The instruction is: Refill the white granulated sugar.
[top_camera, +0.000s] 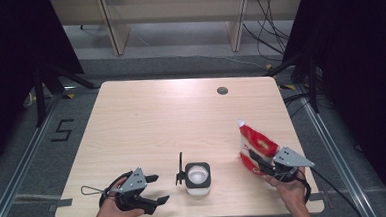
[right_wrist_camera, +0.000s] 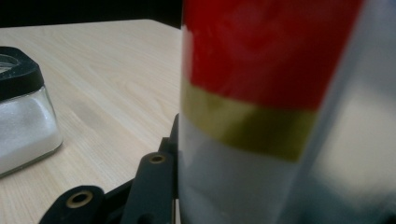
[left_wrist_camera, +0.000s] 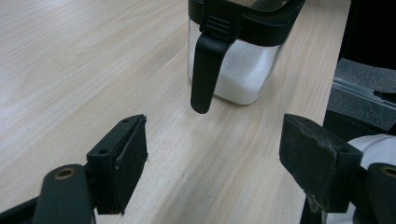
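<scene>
Here, the red, white and gold plastic bag (top_camera: 255,148) is gripped at its lower end by the right gripper (top_camera: 264,166), whose jaws are clamped on it above the near right part of the pale wooden table (top_camera: 146,121). In the high view the bag is seen slanting up and away from the gripper, its sealed top edge catching the light; whether its lower corner touches the table cannot be told. In the right gripper view the bag (right_wrist_camera: 271,93) is shown so close that it is blurred, and any print on it cannot be read. One black jaw is seen pressed against its left side; the other jaw is hidden behind the bag.

The left gripper (top_camera: 155,189) is held low over the near left edge of the table. Its jaws are spread wide apart with nothing between them, as is plainly shown in the left gripper view (left_wrist_camera: 212,163).

The square clear glass jar with a black lid (top_camera: 198,177) stands between the two grippers, apart from both. White granules are seen inside it. Its black handle (left_wrist_camera: 205,70) hangs down on the side facing the left gripper. The top of the jar (left_wrist_camera: 243,51) is cut off in the left gripper view, and in the right gripper view the jar (right_wrist_camera: 23,126) is cut off at the left edge.
</scene>
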